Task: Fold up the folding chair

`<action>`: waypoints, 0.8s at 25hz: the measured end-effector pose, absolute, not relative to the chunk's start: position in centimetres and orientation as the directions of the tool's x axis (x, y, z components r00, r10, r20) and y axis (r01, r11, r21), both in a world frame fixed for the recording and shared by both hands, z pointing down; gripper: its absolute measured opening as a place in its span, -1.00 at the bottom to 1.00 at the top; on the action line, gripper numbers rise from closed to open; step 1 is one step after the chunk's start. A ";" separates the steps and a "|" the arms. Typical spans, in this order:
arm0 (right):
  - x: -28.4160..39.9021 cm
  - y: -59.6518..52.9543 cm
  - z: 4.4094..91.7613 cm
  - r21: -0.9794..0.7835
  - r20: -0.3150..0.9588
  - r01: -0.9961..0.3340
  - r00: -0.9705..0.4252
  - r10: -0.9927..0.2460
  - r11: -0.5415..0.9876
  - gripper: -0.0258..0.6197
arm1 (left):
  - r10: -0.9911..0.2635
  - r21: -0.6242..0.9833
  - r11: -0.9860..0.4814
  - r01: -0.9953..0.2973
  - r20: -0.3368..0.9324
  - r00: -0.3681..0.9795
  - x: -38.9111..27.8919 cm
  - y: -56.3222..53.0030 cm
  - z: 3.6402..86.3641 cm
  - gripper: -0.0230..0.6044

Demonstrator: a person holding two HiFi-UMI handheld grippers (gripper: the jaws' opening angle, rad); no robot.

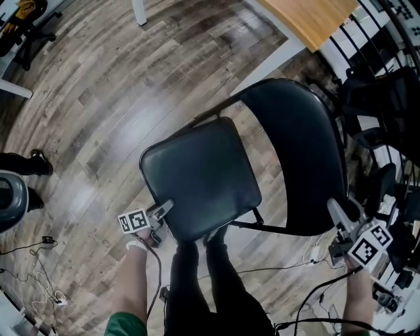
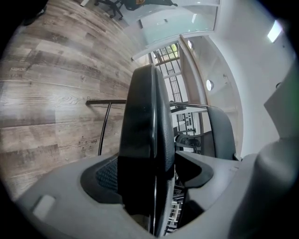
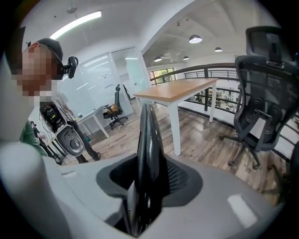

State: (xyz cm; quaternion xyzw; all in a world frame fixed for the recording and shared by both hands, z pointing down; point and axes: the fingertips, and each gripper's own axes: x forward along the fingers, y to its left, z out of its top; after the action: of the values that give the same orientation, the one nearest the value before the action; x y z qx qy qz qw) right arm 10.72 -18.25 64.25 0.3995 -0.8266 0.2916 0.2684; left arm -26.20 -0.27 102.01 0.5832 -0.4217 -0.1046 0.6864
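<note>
"Where was the black padded folding chair (image 1: 262, 164)?"

"Unfolded on the grey wood-plank floor (image 1: 98, 98). There were open boards from nine to twelve o'clock and a pale wooden table (image 1: 308, 20) at one."

"And the grippers?"

"The left gripper (image 1: 165, 209) was clamped on the glossy square seat (image 1: 200, 177) at its seven-o'clock corner. The right gripper (image 1: 338, 210) was closed on the curved backrest (image 1: 302, 151) at four."

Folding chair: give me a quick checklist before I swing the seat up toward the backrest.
1. Left gripper clamped on the seat edge: ok.
2. Right gripper on the backrest top edge: edge sits between the jaws; firm grip cannot tell.
3. Seat top bare, nothing to slide off: ok.
4. Desk clear of the backrest: ok.
5. Floor cables free of the chair legs: cannot tell.
</note>
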 end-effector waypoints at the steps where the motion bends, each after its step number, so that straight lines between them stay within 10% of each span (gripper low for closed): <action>1: 10.8 -18.2 63.8 -0.264 0.674 -0.817 -0.537 -0.508 0.513 -0.44 | -0.642 0.890 0.297 -0.347 0.455 0.618 -26.0 -0.5 101.3 0.23; 20: 11.9 -18.7 55.5 -0.311 0.579 -0.787 -0.602 -0.550 0.534 -0.53 | -0.671 0.876 0.298 -0.380 0.475 0.569 -18.9 -5.9 86.4 0.21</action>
State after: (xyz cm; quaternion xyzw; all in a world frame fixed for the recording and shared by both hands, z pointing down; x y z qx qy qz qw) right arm 11.91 -18.69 55.49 0.3931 -0.8499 0.2804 0.2111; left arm -18.86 -5.87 86.38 0.5825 -0.4509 -0.1092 0.6674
